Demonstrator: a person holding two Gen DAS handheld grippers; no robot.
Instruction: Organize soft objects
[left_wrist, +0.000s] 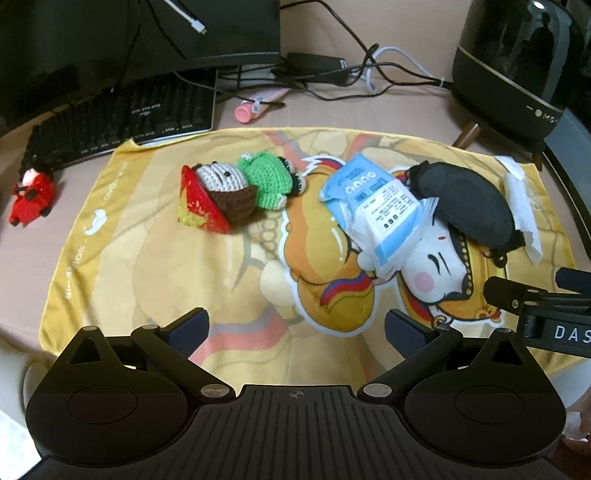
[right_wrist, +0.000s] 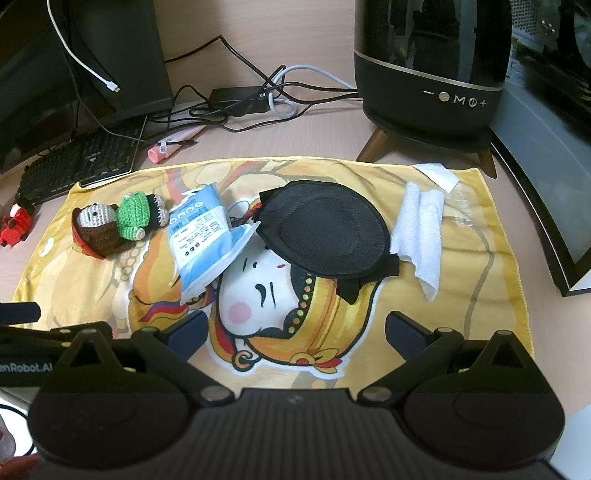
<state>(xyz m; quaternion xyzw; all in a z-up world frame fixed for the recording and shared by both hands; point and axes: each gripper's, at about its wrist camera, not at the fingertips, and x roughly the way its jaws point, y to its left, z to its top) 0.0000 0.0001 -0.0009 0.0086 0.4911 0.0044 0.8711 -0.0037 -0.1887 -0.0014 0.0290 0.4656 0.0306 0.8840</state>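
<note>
Desk (right_wrist: 295, 147) space here carries a yellow printed cloth (right_wrist: 461, 314), and the soft things lie on it in a row. Toward the cloth's left edge a crocheted doll (left_wrist: 229, 192) lies on its side, its green part against the brown. Just right of it a blue tissue pack (left_wrist: 376, 210) rests with one end tucked under a black eye mask (right_wrist: 325, 232) near the cloth's middle. A white paper towel (right_wrist: 421, 236) lies crumpled by the right edge, apart from the mask. A small red toy (left_wrist: 29, 199) sits off the cloth, on the desk beside a keyboard (left_wrist: 122, 122). The left gripper (left_wrist: 297, 328) hovers over the cloth's near edge, jaws spread wide and empty. The right gripper (right_wrist: 295, 328) hovers likewise, wide and empty.
</note>
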